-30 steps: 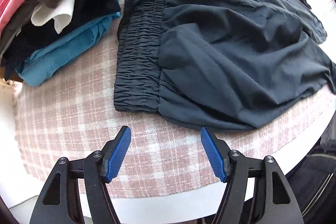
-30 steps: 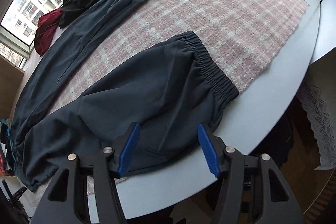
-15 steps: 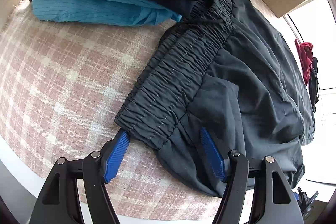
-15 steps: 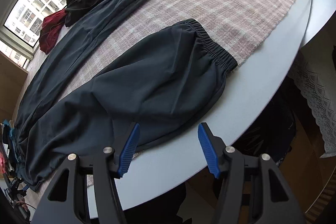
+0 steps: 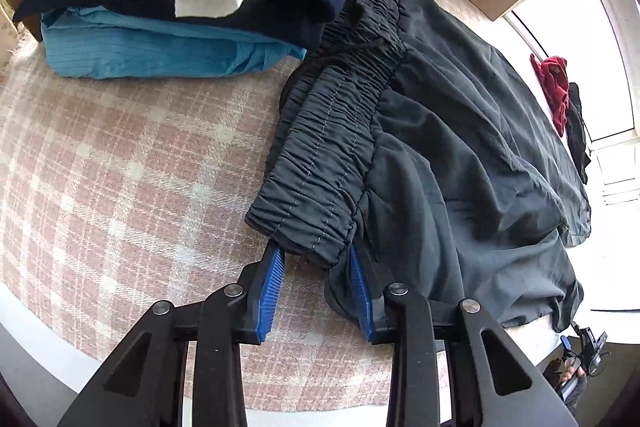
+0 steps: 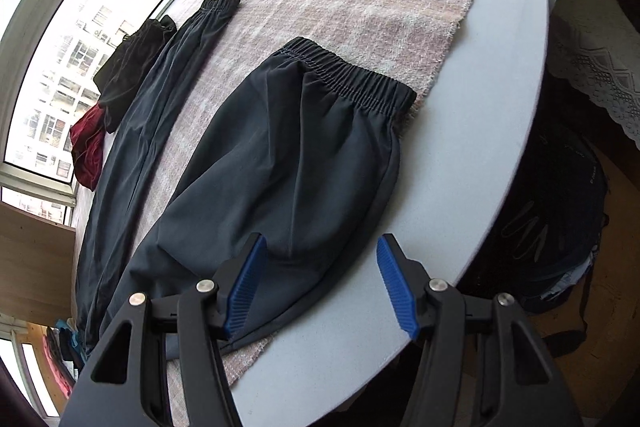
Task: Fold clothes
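Dark grey trousers [image 5: 460,155] lie spread on the pink plaid cloth [image 5: 120,163]. In the left wrist view my left gripper [image 5: 316,255] has its blue pads on either side of the near corner of the elastic waistband [image 5: 320,195], narrowed onto it. In the right wrist view the near trouser leg [image 6: 288,163] with its elastic cuff [image 6: 352,83] lies partly over the table's edge; the far leg [image 6: 160,91] runs toward the window. My right gripper [image 6: 320,259] is open and empty, just above the near leg's edge.
A stack of folded clothes [image 5: 168,27], blue, navy, white and grey, sits left of the waistband. Red and black garments [image 6: 116,95] lie by the window. The grey round table [image 6: 480,163] has its edge at the right, with a dark bag [image 6: 552,227] below it.
My left gripper has moved in to the waistband corner and narrowed its pads around it. My right gripper has drifted along the near leg and stays open.
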A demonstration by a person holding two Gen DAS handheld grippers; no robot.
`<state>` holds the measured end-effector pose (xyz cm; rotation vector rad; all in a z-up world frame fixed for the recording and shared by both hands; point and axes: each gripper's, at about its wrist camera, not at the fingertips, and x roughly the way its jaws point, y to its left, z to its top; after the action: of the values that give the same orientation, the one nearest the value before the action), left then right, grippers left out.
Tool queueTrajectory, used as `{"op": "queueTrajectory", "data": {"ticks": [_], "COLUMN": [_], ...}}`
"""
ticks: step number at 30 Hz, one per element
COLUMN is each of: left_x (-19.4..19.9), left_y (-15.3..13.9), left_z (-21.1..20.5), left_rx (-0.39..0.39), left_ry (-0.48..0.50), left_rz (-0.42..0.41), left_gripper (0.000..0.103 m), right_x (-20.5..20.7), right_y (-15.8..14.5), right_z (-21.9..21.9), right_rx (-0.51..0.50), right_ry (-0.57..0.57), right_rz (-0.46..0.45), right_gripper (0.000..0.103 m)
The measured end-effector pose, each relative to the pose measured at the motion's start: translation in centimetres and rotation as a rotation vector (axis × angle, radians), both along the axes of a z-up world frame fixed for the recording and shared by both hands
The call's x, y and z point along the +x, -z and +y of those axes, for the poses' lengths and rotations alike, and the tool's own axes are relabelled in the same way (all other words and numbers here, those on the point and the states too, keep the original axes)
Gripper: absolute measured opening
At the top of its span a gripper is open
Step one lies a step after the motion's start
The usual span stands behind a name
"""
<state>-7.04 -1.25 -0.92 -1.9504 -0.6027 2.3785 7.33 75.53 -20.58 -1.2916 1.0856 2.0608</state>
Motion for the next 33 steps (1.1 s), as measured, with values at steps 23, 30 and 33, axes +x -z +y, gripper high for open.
{"op": "queueTrajectory", "data": {"ticks": [23,30,33], "left_x": [1.0,-2.2,-2.8], "left_y": [-8.1,-11.7,-11.2], "left_z": [-0.4,2.1,3.6], "left_rx": [0.049,0.016,0.005], "left_ry": [-0.029,0.001,0.023], "left_rz": [0.197,0.291,0.278], "left_gripper": [0.025,0.017,0.016], "right_x": [-3.3,-11.6,-15.0], "right_y": [-10.5,-16.3,-15.3], "right_z": [2.6,4.5,3.3], "right_rx": [0.055,0.176,0.167], "right_ry": [-0.004,-0.100,-0.238], "right_rz": [0.269,0.315,0.199], "right_gripper": [0.004,0.003,0.003]}}
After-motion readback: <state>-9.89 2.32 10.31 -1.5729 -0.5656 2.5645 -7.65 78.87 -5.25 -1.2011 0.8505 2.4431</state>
